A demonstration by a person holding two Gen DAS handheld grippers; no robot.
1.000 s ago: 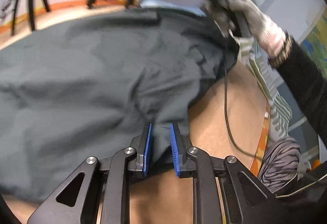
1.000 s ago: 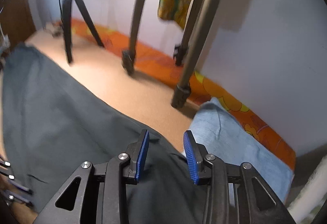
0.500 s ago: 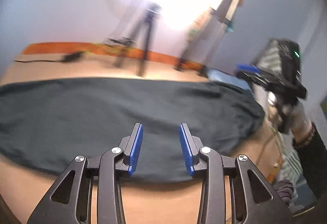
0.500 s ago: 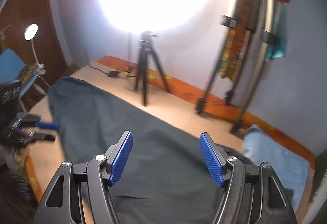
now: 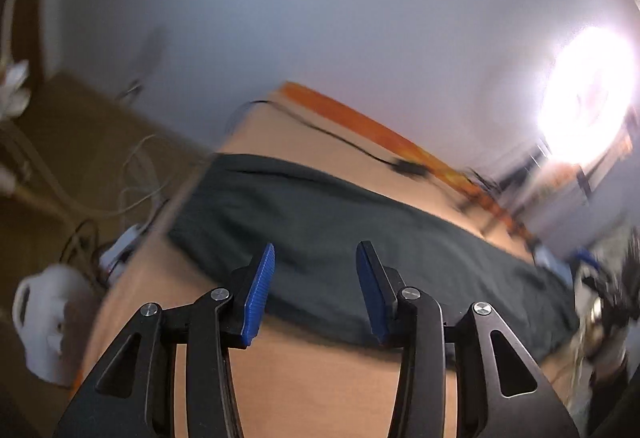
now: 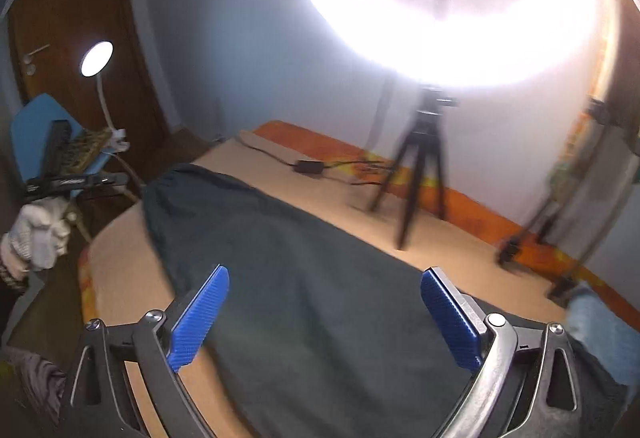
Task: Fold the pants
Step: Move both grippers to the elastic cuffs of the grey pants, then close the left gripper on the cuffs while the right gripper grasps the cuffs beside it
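1. The dark pants (image 6: pixel 304 278) lie flat in one long band across the tan bed (image 6: pixel 120 278). Their near long edge runs close to the bed's near edge, and one end reaches almost to the bed's left edge in the right wrist view.
2. We judge they are laid out lengthwise like this so that the next fold can take one end over to the other.
3. Our left gripper (image 5: pixel 312 290) hovers over the near edge of the pants. Its jaws are opening to a moderate gap, with nothing between them and no cloth touched.
4. Our right gripper (image 6: pixel 324 318) hangs above the middle of the pants. Its jaws are opening wide and are likewise empty.
5. Both grippers point downward at the fabric, which suggests we are free of the cloth and looking for fresh grasp points.
6. A ring light (image 6: pixel 460 6) on a tripod (image 6: pixel 416 174) stands along the bed's far edge, beside an orange strip (image 6: pixel 472 202). A blue cloth (image 6: pixel 604 334) lies at the bed's right end.
7. No brand, label or writing can be read; both views are blurred.
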